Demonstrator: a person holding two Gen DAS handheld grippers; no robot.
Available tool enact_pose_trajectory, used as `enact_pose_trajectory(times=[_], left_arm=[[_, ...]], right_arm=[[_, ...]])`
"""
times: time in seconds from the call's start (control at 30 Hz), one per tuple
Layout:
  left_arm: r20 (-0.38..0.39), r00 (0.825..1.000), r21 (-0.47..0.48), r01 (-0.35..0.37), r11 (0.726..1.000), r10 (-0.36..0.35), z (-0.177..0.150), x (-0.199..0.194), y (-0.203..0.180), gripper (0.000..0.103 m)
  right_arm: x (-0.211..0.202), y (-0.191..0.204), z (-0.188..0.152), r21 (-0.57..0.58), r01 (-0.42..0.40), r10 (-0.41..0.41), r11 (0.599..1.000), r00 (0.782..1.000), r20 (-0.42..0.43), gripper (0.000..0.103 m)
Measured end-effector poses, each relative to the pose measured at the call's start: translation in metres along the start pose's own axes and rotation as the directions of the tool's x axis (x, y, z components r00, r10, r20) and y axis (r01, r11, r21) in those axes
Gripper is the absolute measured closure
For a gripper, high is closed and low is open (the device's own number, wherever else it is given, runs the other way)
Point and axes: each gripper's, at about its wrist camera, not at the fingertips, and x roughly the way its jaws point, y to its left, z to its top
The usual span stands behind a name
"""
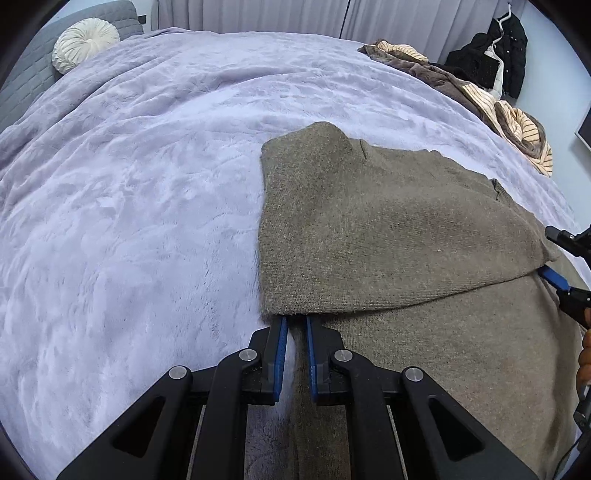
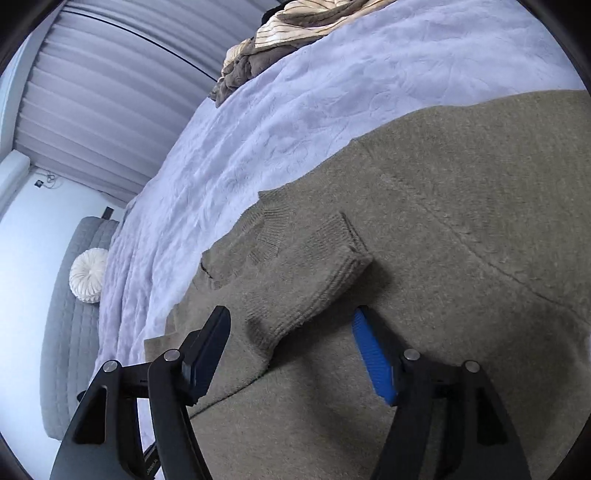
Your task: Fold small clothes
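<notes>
A brown knitted sweater (image 1: 388, 229) lay spread on the bed (image 1: 129, 184), over its pale lilac fleecy blanket (image 1: 147, 122), with one part folded back on top of the rest. The left gripper (image 1: 295, 321) sat right at the near corner of that folded flap; its jaws were nearly closed with only a narrow gap, and their tips ran under the knitted edge, so whether they actually pinched the cloth could not be told. Over on the right wrist view, the right gripper (image 2: 291, 314) hung above the sweater (image 2: 443, 221) with its jaws spread wide, released, nothing between them but the ribbed cuff (image 2: 325, 273) of a sleeve lying flat on the body of the garment. The blue pad of that gripper (image 1: 554, 278) also peeked out at the right edge of the flap in the left wrist view. Toward the far right edge of the bed a heap of striped and brown clothes (image 1: 491, 99) lay bunched. A round cream cushion (image 1: 85, 44) rested at the far left corner against a grey padded headboard (image 1: 22, 70). Dark coats (image 1: 495, 55) hung beyond the bed, before pale curtains (image 1: 258, 14).
</notes>
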Motion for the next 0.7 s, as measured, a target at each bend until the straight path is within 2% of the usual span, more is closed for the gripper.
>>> enact_pose_trajectory(times=[0.03,0.07,0.17,0.23,0.3,0.33,0.4,0.47,0.6,0.7], left_arm=[[0.01,1.0,0.001,-0.004,1.0,0.004,0.002,-0.003,0.0,0.092],[0.029,1.0,-0.006,0.003,1.0,-0.003,0.004,-0.007,0.004,0.092],[0.049,0.998,-0.017,0.04,0.999,-0.039,0.005,-0.017,0.016,0.092],[0.045,0.999,0.002,-0.017,1.0,0.017,0.001,-0.021,0.022,0.092],[0.041,0.999,0.008,-0.009,1.0,0.009,-0.002,-0.026,0.031,0.092],[0.035,0.999,-0.006,0.01,1.0,-0.01,-0.003,-0.028,0.037,0.092],[0.028,0.999,-0.038,0.041,0.998,-0.04,0.003,-0.03,0.047,0.092],[0.03,0.997,-0.058,0.066,0.996,-0.064,0.013,-0.028,0.054,0.092],[-0.005,0.987,-0.073,0.158,0.985,-0.159,0.043,-0.006,0.048,0.092],[-0.046,0.969,-0.095,0.239,0.966,-0.244,0.056,0.005,0.038,0.092]], right_arm=[[0.004,0.003,0.002,-0.002,0.011,-0.011,1.0,1.0,-0.003,0.055],[0.003,0.003,0.005,-0.005,0.022,-0.022,1.0,1.0,-0.008,0.096],[-0.017,0.018,0.004,-0.098,0.009,-0.004,0.995,0.999,0.049,0.096],[-0.027,0.019,-0.001,-0.176,0.084,-0.07,0.981,0.994,0.08,0.096],[-0.025,0.003,-0.002,-0.182,0.169,-0.157,0.969,0.985,0.075,0.096],[-0.022,-0.013,-0.002,-0.143,0.182,-0.176,0.973,0.983,0.05,0.096],[-0.018,-0.038,-0.004,-0.06,0.127,-0.127,0.99,0.992,0.007,0.094],[-0.019,-0.047,-0.005,-0.037,0.086,-0.086,0.996,0.996,0.017,0.093],[-0.018,-0.044,-0.006,-0.07,0.1,-0.099,0.993,0.995,0.015,0.087],[-0.017,-0.048,-0.008,-0.061,0.086,-0.084,0.994,0.996,0.027,0.087]])
